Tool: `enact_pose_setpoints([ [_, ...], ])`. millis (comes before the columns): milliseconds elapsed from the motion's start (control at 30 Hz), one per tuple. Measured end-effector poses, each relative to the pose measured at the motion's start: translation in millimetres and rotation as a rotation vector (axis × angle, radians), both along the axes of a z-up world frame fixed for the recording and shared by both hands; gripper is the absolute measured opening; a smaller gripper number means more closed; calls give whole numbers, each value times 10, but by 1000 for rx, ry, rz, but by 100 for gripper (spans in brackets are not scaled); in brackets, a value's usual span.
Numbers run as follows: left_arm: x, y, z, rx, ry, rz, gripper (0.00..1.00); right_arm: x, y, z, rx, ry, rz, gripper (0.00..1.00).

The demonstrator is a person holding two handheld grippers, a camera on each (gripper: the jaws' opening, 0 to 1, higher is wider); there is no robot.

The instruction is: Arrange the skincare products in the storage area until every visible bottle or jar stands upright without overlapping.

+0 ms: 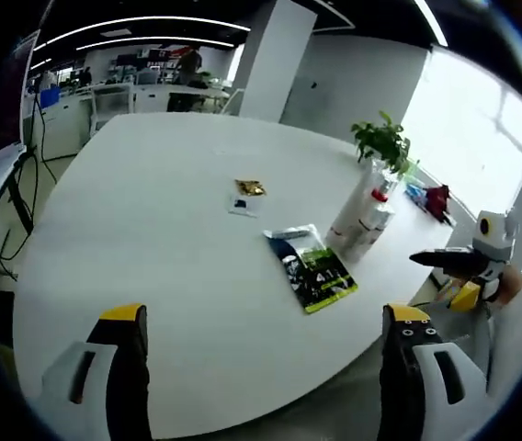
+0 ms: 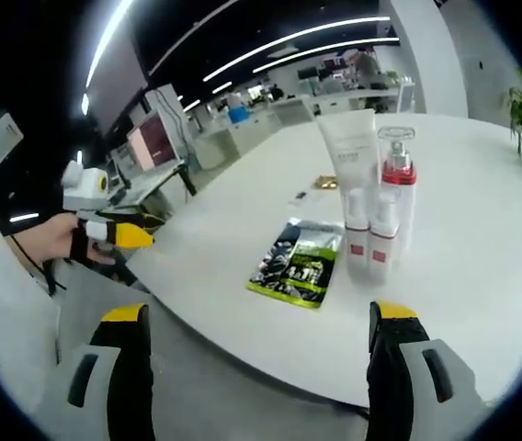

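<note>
You are holding both grippers back from the tabletop (image 2: 482,276), jaws spread wide and gripping nothing. The 4 bottles (image 2: 376,207) are standing upright beside the flat packet (image 2: 300,262). Next, I judge, you are needing to check for overlap.

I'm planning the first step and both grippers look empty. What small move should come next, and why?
Probably bring the right gripper forward toward the bottle cluster: both grippers, the left gripper included, are open and off the table edge, and the bottles stand upright but packed close together.
</note>
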State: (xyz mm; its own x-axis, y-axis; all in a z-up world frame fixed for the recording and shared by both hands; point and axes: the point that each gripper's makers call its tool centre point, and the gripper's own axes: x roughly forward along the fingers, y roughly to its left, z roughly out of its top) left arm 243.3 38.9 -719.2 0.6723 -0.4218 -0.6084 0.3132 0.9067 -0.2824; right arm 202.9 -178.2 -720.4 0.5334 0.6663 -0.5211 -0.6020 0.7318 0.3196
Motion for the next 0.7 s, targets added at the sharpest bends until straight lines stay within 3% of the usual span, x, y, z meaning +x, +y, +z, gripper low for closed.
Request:
enact_pose_setpoints([
  [700, 702, -330, -160, 53, 74, -105, 99, 109, -124, -38, 0, 8, -81, 99],
])
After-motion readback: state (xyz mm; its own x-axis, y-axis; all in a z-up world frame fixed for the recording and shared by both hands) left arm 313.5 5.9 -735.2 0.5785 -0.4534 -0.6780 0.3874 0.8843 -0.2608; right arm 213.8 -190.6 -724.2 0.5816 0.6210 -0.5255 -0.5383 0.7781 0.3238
